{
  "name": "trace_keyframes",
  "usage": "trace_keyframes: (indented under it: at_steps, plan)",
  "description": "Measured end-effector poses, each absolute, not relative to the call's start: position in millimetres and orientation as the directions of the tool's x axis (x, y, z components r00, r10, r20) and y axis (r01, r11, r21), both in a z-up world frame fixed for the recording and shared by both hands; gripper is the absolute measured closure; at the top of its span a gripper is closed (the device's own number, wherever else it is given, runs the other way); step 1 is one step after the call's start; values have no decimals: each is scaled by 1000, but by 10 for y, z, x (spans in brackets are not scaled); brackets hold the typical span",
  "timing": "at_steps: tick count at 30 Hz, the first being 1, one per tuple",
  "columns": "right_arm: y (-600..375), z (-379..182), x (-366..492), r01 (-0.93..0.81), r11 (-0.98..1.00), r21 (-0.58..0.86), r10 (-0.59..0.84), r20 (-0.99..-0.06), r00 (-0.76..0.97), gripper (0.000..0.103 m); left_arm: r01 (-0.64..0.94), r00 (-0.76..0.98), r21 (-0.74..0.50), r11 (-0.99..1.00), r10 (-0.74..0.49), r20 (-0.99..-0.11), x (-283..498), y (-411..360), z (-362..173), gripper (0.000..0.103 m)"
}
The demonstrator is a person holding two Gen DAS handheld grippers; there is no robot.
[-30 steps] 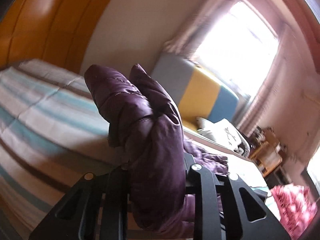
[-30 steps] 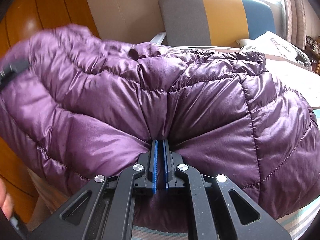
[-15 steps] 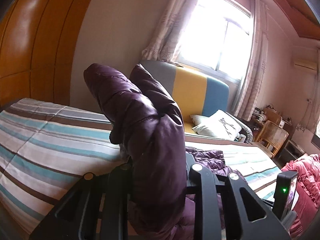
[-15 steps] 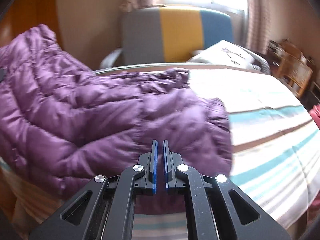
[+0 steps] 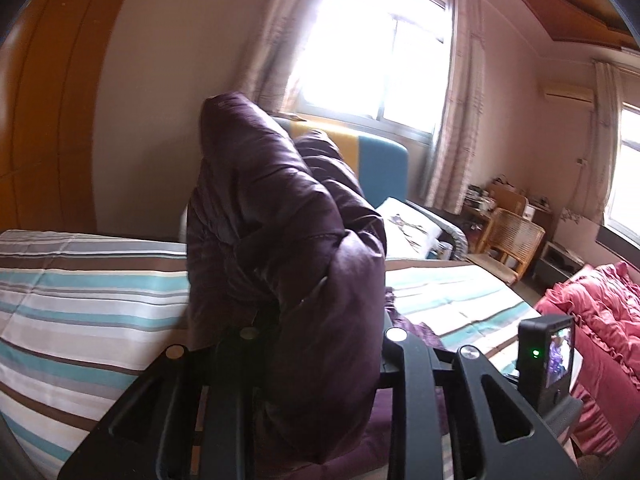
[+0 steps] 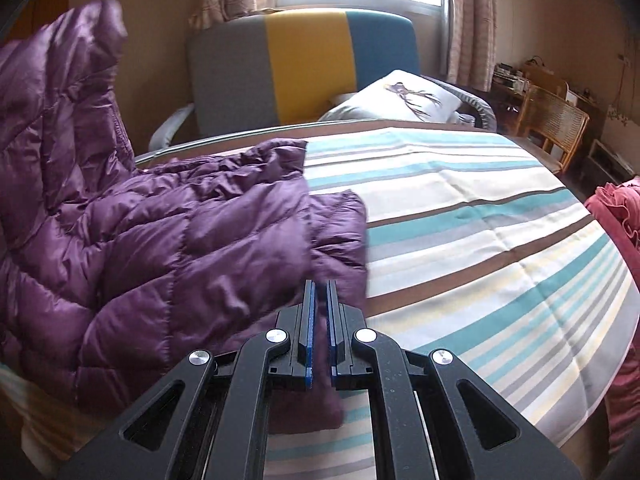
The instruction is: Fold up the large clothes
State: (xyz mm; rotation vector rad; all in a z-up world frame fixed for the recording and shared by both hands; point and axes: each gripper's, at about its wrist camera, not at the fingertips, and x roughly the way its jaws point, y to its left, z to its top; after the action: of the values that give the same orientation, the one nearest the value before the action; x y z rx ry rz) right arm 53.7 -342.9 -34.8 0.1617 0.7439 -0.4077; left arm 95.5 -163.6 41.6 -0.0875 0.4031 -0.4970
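A striped bedsheet (image 6: 460, 240) covers the bed, with a grey, yellow and blue chair (image 6: 304, 68) behind it; a purple down jacket (image 6: 168, 248) lies bunched on the sheet's left part, one portion lifted up at the left; the left gripper (image 5: 320, 332) is clamped on a thick fold of that jacket (image 5: 288, 248), which rises between its fingers; the right gripper (image 6: 319, 292) hovers over the jacket's edge, jaws nearly together and holding nothing.

striped bed (image 6: 480, 248), armchair w/ pillow (image 6: 400, 94)
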Motion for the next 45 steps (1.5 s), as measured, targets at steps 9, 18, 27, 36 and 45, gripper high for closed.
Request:
trace_keyframes:
  at_steps: [9, 18, 27, 36, 45]
  plan:
    - [-3716, -339, 458, 489, 872, 8, -348, -694, 631, 98, 540, 727, -146, 829, -547, -415, 912, -2215, 190, 78]
    - [-3929, -304, 334, 559, 828, 46, -376, -693, 615, 98, 605, 658, -105, 789, -569, -492, 913, -2674, -104, 78]
    - [-3983, -279, 313, 574, 815, 82, -365, -697, 617, 98, 704, 576, -46, 708, -608, -547, 816, -2939, -389, 49]
    - [-3978, -138, 293, 538, 830, 147, -314, -674, 669, 98, 698, 547, -291, 654, -749, -374, 775, -2136, 190, 14]
    - [-3738, 116, 319, 471, 854, 220, -243, -632, 736, 35, 311, 742, -356, 881, -459, -488, 1554, -1079, -118, 13]
